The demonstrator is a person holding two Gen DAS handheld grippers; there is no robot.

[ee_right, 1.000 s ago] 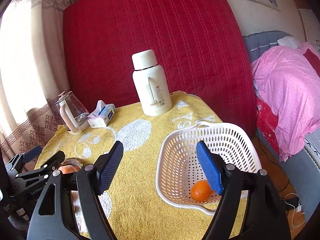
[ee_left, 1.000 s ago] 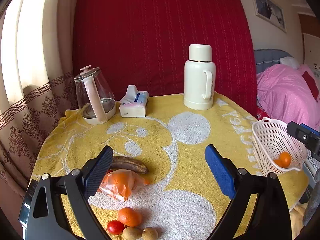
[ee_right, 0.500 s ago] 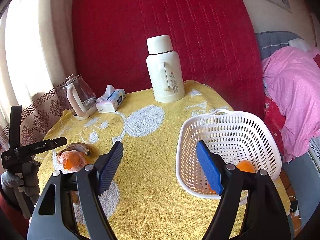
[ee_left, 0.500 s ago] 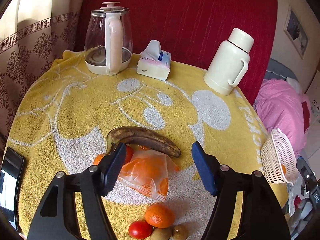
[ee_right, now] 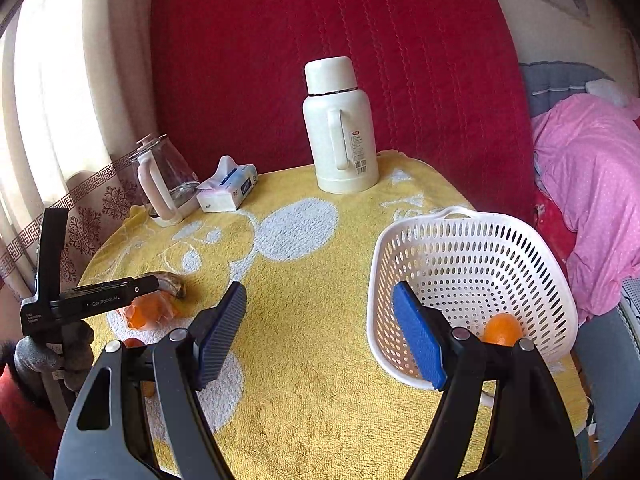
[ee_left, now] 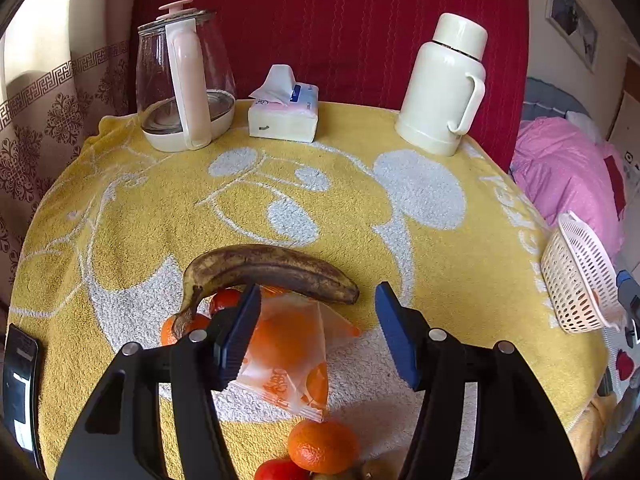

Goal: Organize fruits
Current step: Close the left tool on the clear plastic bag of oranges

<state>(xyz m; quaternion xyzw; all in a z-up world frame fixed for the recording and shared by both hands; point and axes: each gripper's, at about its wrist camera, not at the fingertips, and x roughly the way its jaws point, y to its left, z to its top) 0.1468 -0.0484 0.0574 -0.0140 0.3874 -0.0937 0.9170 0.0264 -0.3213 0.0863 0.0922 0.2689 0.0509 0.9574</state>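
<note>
A brown, overripe banana (ee_left: 272, 268) lies on the yellow towel, with an orange in a clear plastic bag (ee_left: 288, 344) just in front of it. My left gripper (ee_left: 318, 308) hovers over the bag and its jaws are closing. The left pad is at the bag's edge and the right pad is clear of it. A loose tangerine (ee_left: 323, 445) and a red tomato (ee_left: 280, 472) lie nearer the camera. My right gripper (ee_right: 319, 300) stands open and empty beside the white basket (ee_right: 460, 218), which holds one orange (ee_right: 502, 328).
A glass kettle (ee_left: 184, 92), a tissue pack (ee_left: 284, 112) and a white thermos (ee_left: 444, 88) stand along the table's far side. A black phone (ee_left: 18, 384) lies at the left edge. Pink bedding (ee_right: 592, 184) is beyond the basket.
My left gripper has moved forward and down over the banana and bagged orange, and its jaws have narrowed. The right gripper has shifted only slightly beside the basket.
</note>
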